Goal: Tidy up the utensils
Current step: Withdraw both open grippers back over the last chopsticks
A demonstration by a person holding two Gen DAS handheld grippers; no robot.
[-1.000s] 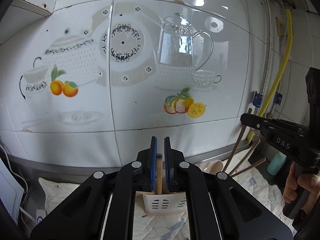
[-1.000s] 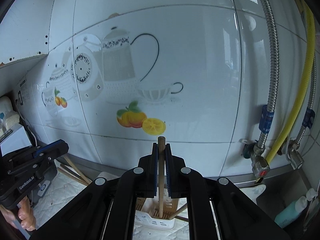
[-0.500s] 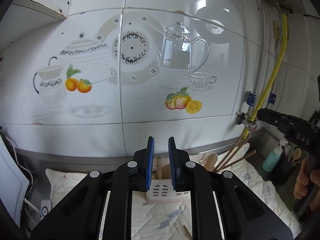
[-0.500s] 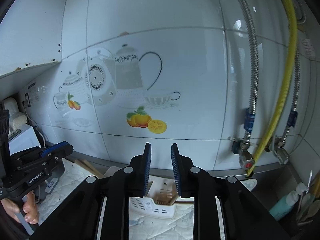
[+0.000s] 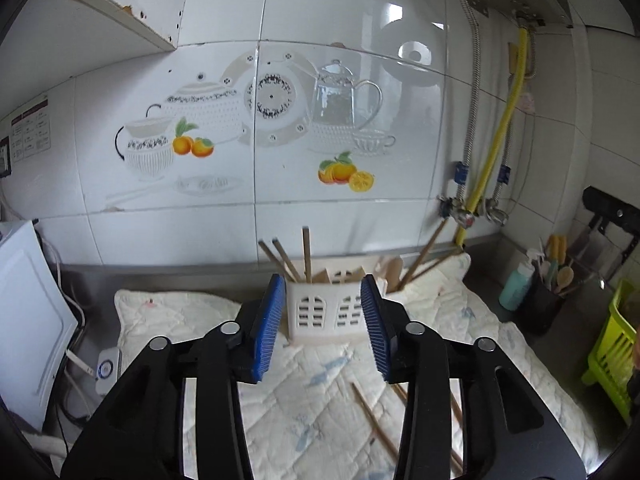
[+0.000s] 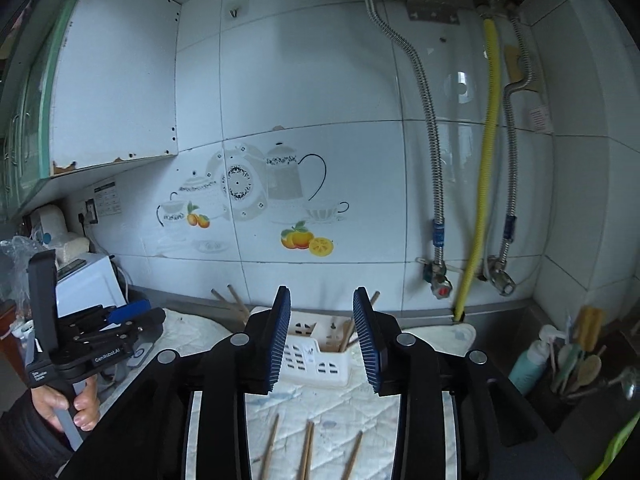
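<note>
Left wrist view: the left tool point(image 5: 323, 322), empty, its blue pads spreading apart, faces the white utensil holder point(image 5: 325, 307) on the quilted mat point(image 5: 192, 320) covering the desk, chopsticks point(image 5: 306, 254) standing inside. The right tool point(image 6: 321, 334) is likewise widening and empty, loose chopsticks point(image 6: 308, 454) lying below it.

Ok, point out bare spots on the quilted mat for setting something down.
Free: the mat left of the white utensil holder. Crowded: loose chopsticks on the near mat, and the right corner by the dark utensil cup.
</note>
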